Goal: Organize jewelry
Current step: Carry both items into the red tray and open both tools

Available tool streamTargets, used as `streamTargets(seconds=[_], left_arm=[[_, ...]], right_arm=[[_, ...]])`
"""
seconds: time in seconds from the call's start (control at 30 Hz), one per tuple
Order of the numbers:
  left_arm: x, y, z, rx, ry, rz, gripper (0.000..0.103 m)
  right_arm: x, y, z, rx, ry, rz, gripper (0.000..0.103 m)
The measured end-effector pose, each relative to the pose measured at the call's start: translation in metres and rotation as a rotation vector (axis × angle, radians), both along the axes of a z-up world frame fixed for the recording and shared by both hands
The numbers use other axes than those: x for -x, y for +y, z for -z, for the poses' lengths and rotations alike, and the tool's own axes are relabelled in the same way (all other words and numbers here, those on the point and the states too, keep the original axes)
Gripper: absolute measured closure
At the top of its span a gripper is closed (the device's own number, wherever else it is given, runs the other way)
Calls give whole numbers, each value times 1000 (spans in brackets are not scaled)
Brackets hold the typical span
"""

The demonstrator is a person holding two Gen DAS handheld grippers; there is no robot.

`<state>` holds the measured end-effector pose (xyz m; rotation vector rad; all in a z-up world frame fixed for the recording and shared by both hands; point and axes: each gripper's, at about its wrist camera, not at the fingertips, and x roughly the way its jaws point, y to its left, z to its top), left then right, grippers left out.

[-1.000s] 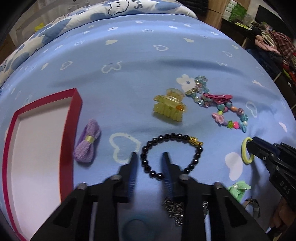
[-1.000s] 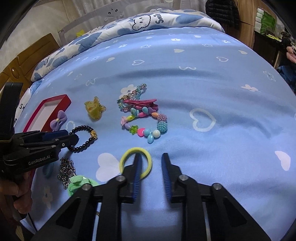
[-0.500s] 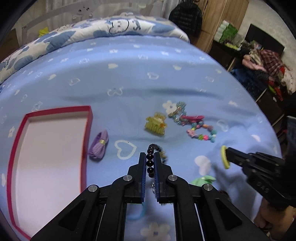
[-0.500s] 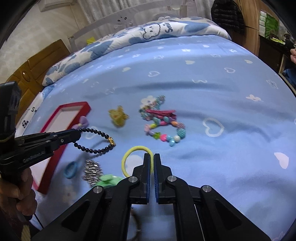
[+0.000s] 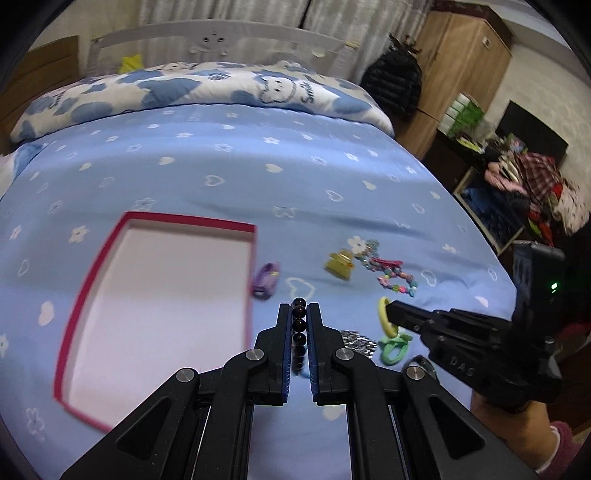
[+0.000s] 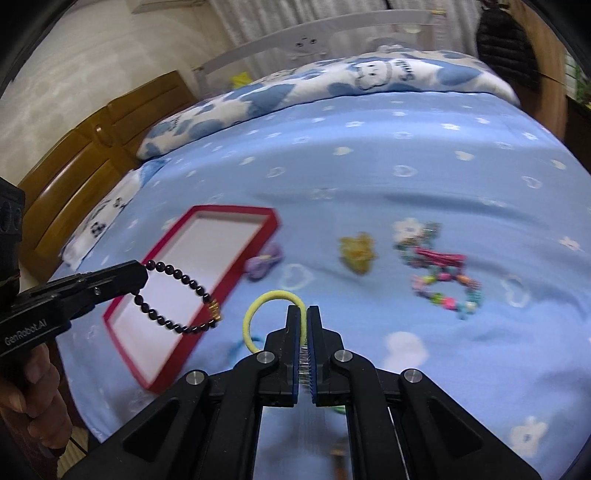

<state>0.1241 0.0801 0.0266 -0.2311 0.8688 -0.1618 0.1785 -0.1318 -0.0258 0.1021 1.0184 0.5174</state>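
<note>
The red tray (image 5: 251, 266) lies open-topped, its white floor bare, and can be entered from above. Just beside its right wall a purple bow (image 5: 266, 280) is found. To the right, a yellow claw clip (image 5: 339, 264) and a beaded cluster (image 5: 391, 271) occupy the blue bedspread (image 5: 258, 166). The far bedspread is unobstructed up to the pillow (image 5: 207, 88).

Blue-sheeted bed (image 5: 258, 177), white headboard (image 5: 207, 40), wooden wardrobe (image 5: 461, 62), pale curtains (image 5: 332, 18).
</note>
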Motion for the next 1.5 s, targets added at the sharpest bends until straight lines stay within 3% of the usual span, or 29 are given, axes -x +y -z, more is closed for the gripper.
streamTargets(seconds=[0.37, 0.73, 0.97, 1.2, 1.5], left_arm=[[36, 66, -2, 44, 22, -130, 97], [36, 106, 31, 103, 111, -241, 97], [27, 124, 55, 74, 165, -310, 97], [18, 121, 74, -11, 221, -338, 97], [14, 112, 78, -74, 253, -344, 95]], right_arm=[[8, 83, 3, -49, 21, -167, 100], [18, 155, 24, -34, 73, -315, 100], [17, 176, 46, 22, 126, -374, 100], [17, 194, 58, 107, 135, -423, 100], [17, 198, 62, 148, 128, -455, 95]])
